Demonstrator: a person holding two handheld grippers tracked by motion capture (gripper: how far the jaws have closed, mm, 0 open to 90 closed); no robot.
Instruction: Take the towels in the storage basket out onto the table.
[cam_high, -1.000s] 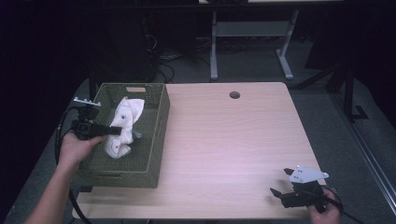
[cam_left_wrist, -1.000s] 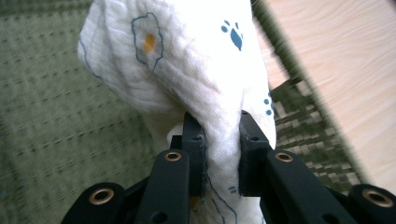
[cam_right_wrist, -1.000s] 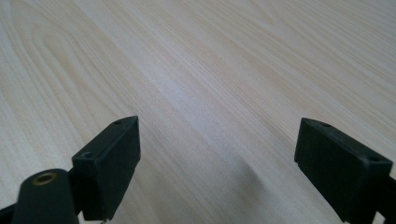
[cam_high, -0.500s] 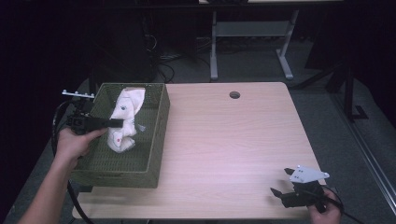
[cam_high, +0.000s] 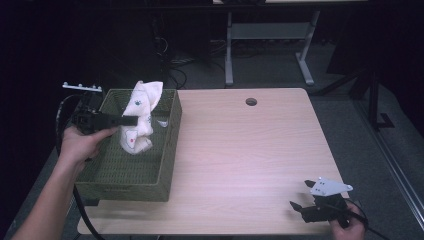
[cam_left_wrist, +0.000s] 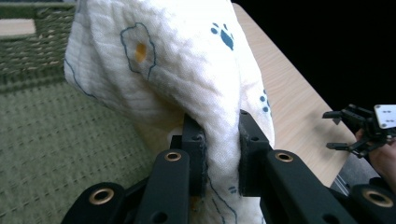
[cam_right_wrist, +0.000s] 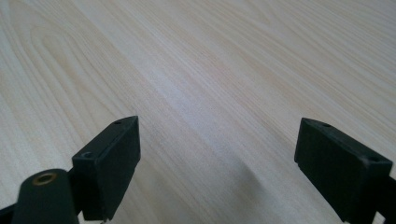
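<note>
A white cloth (cam_high: 141, 116) printed with small paw marks and outlined shapes is held up over the green woven basket (cam_high: 125, 177), its top rising above the basket's far rim and its lower end hanging inside, toward the 12 o'clock half of the basket. In the left gripper view the same cloth (cam_left_wrist: 173, 70) is pinched between the 2 black jaws of the left gripper (cam_left_wrist: 219, 154), the fabric bunched in the narrow gap and draped over both sides; the pads are pressed against it. In the high view the left gripper (cam_high: 131, 120) is seen reaching level from the 9 o'clock side across the basket's left wall, carried by the person's left hand (cam_high: 82, 142), with a black cable looping down at the table's left edge. The basket is set at the 9 o'clock side of the light wooden table (cam_high: 240, 160), whose round cable hole (cam_high: 251, 101) is seen toward 12 o'clock. Well apart from the cloth, at about 5 o'clock near the table's front edge, the right gripper (cam_high: 298, 209) is held low over the wood; in the right gripper view its jaws (cam_right_wrist: 219, 172) are spread wide with bare tabletop between them and nothing gripped.
</note>
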